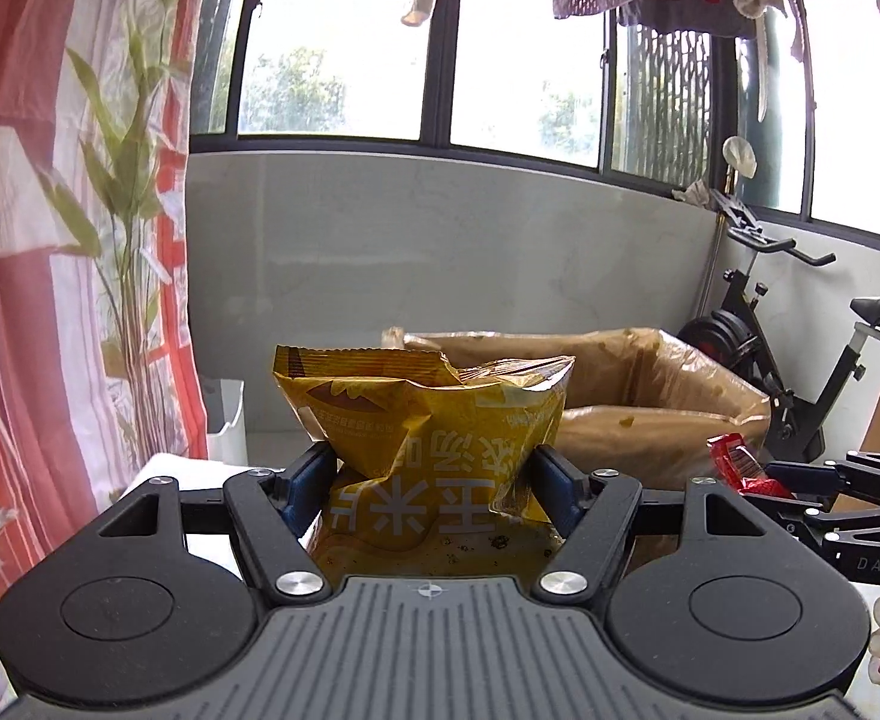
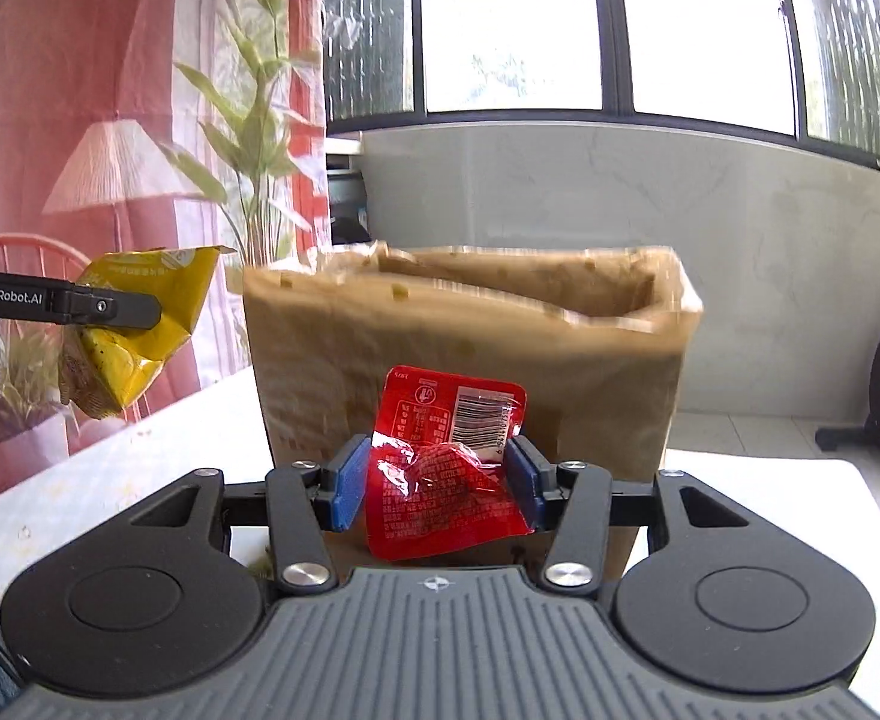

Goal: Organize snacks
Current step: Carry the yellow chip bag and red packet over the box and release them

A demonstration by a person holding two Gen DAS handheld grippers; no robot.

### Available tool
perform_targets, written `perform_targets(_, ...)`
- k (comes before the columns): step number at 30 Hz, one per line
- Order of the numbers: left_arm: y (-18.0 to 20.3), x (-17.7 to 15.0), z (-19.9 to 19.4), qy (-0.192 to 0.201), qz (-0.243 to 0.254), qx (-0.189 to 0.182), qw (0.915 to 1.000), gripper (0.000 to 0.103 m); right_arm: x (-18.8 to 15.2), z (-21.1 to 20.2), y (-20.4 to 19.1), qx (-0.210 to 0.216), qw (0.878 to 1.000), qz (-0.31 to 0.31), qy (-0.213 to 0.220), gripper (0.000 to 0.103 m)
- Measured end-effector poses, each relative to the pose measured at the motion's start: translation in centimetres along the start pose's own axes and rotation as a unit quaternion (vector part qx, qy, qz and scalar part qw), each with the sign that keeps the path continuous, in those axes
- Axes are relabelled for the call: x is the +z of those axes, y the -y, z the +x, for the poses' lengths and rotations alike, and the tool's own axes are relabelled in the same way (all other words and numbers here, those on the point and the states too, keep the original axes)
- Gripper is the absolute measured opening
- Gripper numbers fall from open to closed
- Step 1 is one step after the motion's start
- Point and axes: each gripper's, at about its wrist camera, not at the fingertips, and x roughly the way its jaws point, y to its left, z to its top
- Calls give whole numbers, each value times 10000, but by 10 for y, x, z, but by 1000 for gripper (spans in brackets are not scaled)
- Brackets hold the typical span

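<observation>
A: Item one, left gripper (image 1: 434,480). Condition of jaws?
B: Set fairly wide, both blue pads (image 1: 305,489) pressed into the sides of a yellow snack bag (image 1: 434,444). The bag is pinched at its waist, crumpled top edge upward, held in the air ahead of the camera.

A: Item two, right gripper (image 2: 437,480).
B: Jaws narrower than the left pair, clamped on a red snack packet (image 2: 440,468). The pads (image 2: 347,489) meet it on both sides; barcode panel faces the camera at upper right, and the film is wrinkled where it is squeezed.

A: Item three, container.
B: Brown paper bag (image 2: 589,360), standing open on the white table (image 2: 787,492), directly behind the red packet in the right wrist view. In the left wrist view its open mouth shows behind and to the right of the yellow bag.

A: Relative position of the two held items?
B: Side by side, apart. The yellow bag appears at left in the right wrist view, the red packet at right in the left wrist view. Neither touches the paper bag.

A: Surroundings?
B: Patterned curtain (image 1: 50,240) at left, windows (image 1: 344,42) behind, exercise bike (image 1: 799,348) at right.
</observation>
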Motion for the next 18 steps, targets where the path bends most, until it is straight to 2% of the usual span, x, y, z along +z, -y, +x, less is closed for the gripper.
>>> perform_targets(4, 19, 39, 19, 251, 156, -162, 9994, 74, 45, 12, 9, 39, 9988, -288, 387, 52)
perform_targets(7, 39, 63, 48, 245, 287, -316, 9988, 74, 69, 33, 17, -52, 9973, -535, 501, 52)
perform_targets(10, 52, 74, 83, 154, 259, -360, 9989, 74, 84, 62, 30, -136, 9980, -471, 393, 52)
perform_targets(12, 60, 77, 112, 68, 388, -208, 9990, 74, 90, 84, 40, -175, 9991, -297, 254, 52)
perform_targets(14, 65, 78, 138, -24, 395, -77, 9992, 74, 92, 101, 48, -214, 9996, -133, 92, 52)
perform_targets(18, 71, 69, 172, -303, 387, -140, 9987, 76, 88, 118, 51, -236, 9996, -100, -120, 53)
